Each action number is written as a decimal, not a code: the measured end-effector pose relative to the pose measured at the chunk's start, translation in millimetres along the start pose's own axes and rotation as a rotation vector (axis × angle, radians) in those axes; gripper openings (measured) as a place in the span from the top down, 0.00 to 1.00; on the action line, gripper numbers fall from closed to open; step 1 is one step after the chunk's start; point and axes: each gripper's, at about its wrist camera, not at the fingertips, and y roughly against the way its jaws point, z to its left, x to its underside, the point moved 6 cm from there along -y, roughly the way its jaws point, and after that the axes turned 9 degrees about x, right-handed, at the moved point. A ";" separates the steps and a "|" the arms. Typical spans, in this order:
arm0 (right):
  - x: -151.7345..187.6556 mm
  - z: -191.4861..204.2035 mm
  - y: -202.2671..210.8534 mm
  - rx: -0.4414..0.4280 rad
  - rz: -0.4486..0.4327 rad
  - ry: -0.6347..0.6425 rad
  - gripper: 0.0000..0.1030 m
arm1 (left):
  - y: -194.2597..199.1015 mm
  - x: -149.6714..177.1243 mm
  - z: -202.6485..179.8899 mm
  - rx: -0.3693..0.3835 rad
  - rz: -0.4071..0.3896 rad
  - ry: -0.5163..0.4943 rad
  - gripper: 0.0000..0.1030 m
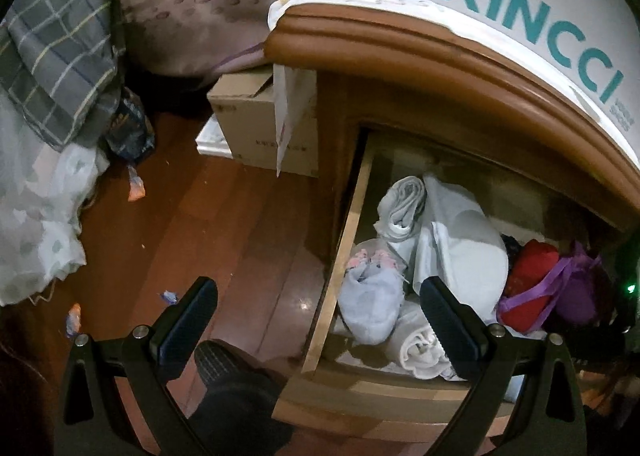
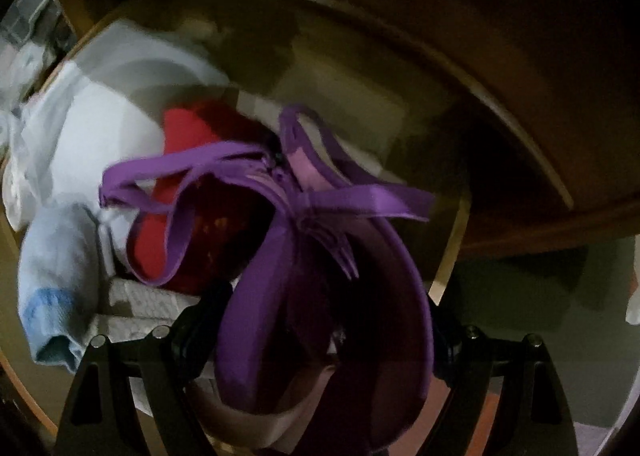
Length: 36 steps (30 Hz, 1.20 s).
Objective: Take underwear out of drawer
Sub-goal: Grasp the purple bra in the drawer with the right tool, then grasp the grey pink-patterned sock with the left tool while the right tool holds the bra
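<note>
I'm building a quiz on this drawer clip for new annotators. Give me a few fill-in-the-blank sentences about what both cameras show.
1. The right tool is shut on a ____ undergarment.
2. The left tool is ____ and holds nothing.
3. The drawer stands ____, with rolled clothes inside.
4. Beside the strappy garment lies a ____ item.

Missing words: purple; open; open; red

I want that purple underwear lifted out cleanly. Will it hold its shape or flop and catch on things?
Probably floppy: the purple underwear sags in folds from the right tool. Its loose straps trail over the red garment, so they may drag it along. It looks light; the thin fabric hangs freely.
</note>
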 end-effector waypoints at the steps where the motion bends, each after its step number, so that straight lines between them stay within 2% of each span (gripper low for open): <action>1: -0.4 0.3 -2.4 -0.004 0.012 -0.001 0.15 | -0.7 0.0 1.3 0.004 0.005 0.004 0.02; 5: -3.2 -0.4 -9.5 -0.010 0.035 -0.004 0.19 | -3.5 -0.3 10.3 0.029 0.028 0.029 0.02; 10: 6.5 -4.6 -4.4 -0.003 0.009 -0.020 0.41 | -8.8 -0.9 22.5 0.080 0.047 0.123 0.02; 15: 18.6 -14.1 6.9 -0.008 -0.046 -0.122 0.50 | -16.5 -0.6 15.7 0.077 0.067 0.124 0.02; 21: 27.3 -22.6 39.4 -0.079 -0.145 -0.280 0.51 | -32.9 0.5 -5.8 0.098 0.111 0.084 0.02; 25: 40.5 -26.1 53.5 -0.186 -0.181 -0.388 0.51 | -47.6 1.2 -11.2 0.091 0.151 0.092 0.02; 27: 44.4 -28.5 59.1 -0.168 -0.199 -0.395 0.51 | -51.3 1.6 -11.0 0.097 0.160 0.108 0.02; 32: 48.8 -36.4 56.6 -0.205 -0.202 -0.431 0.51 | -62.1 5.9 -14.2 0.086 0.198 0.100 0.07; 36: 48.1 -41.1 67.9 -0.221 -0.204 -0.449 0.51 | -70.9 7.5 -17.7 0.109 0.232 0.120 0.16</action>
